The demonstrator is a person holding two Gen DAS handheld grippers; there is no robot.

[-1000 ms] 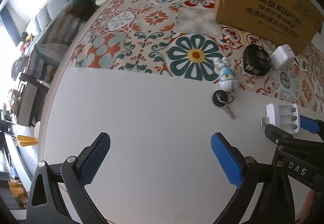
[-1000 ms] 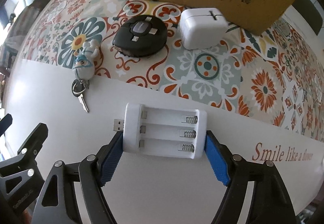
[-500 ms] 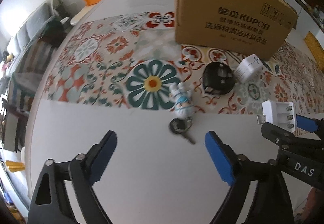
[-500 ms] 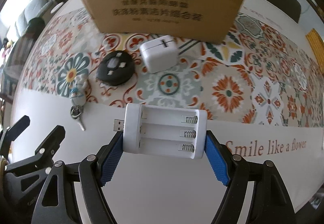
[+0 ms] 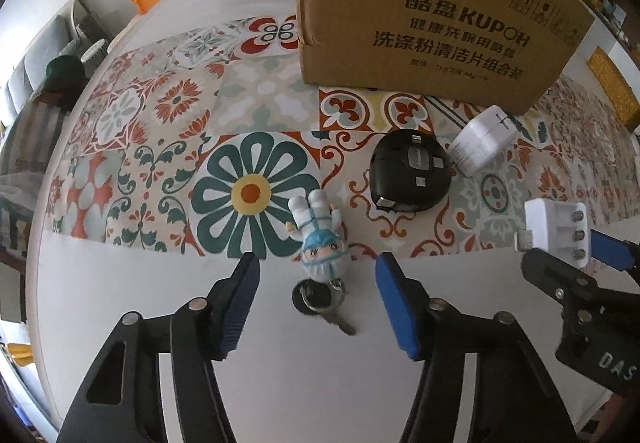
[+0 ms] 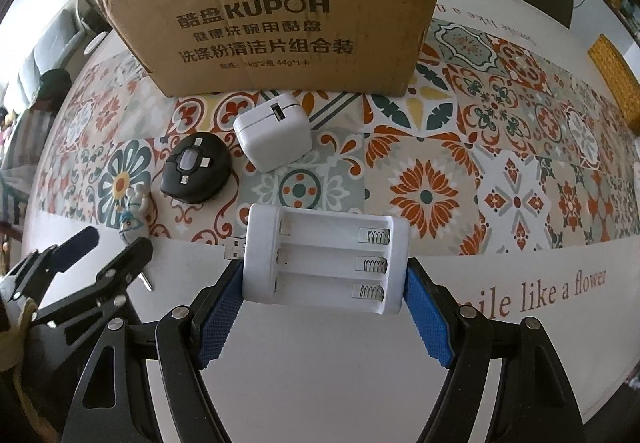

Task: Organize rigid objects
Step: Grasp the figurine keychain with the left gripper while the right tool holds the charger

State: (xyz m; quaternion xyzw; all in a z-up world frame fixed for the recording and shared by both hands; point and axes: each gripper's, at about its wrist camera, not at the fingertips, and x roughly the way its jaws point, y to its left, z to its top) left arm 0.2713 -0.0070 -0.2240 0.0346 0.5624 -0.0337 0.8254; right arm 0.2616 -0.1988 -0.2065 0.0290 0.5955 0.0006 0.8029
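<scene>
Between my left tongs (image 5: pixel 316 279), whose jaws are closing but not yet touching, lies the figurine (image 5: pixel 322 239) with its key (image 5: pixel 320 303). Right tongs (image 6: pixel 325 285) clamp the charger (image 6: pixel 324 257). Next, I judge: pinch the figurine, carry both to the box (image 6: pixel 280 11).

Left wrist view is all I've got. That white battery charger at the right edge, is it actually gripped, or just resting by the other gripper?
Observer: Gripped. In the right wrist view the right gripper has both blue pads against the battery charger's short ends.
Operator: Anything loaded in it?
Observer: No, all three bays are empty, springs bare.
Operator: Does the cardboard box have handling marks?
Observer: Yes, four symbols are printed along the top of the cardboard box.
</scene>
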